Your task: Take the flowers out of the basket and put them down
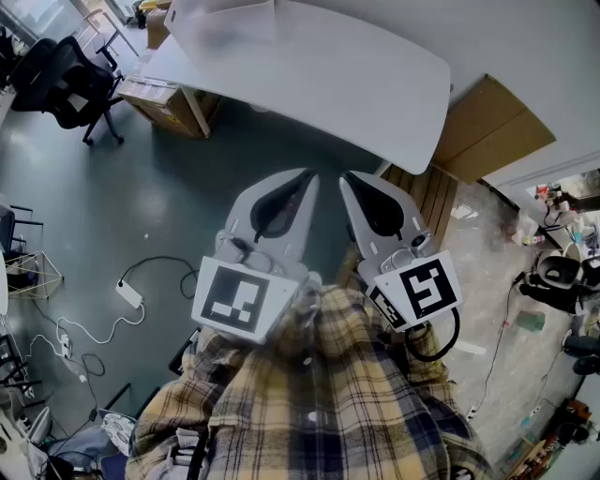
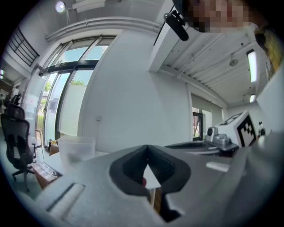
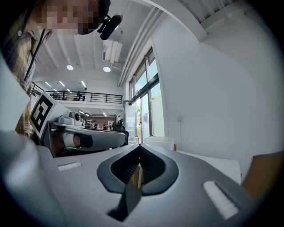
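Observation:
No flowers or basket show in any view. In the head view both grippers are held close to my plaid shirt (image 1: 319, 394) and point level toward a white table (image 1: 309, 75). The left gripper (image 1: 307, 176) has its jaws together with nothing between them; its own view shows the left gripper (image 2: 148, 150) with the tips meeting. Beside it, the right gripper (image 1: 345, 178) is also shut and empty, and in its own view the right gripper (image 3: 140, 148) shows only a thin slit between its jaws. A translucent plastic box (image 2: 75, 150) stands on the table, also visible as the box (image 1: 225, 19) at the top.
A black office chair (image 1: 66, 80) and cardboard boxes (image 1: 173, 103) stand at the left by the table. A cardboard sheet (image 1: 492, 131) leans at the right. A power strip (image 1: 129, 295) with cables lies on the grey floor. Wooden slats (image 1: 431, 192) lie below the table's right end.

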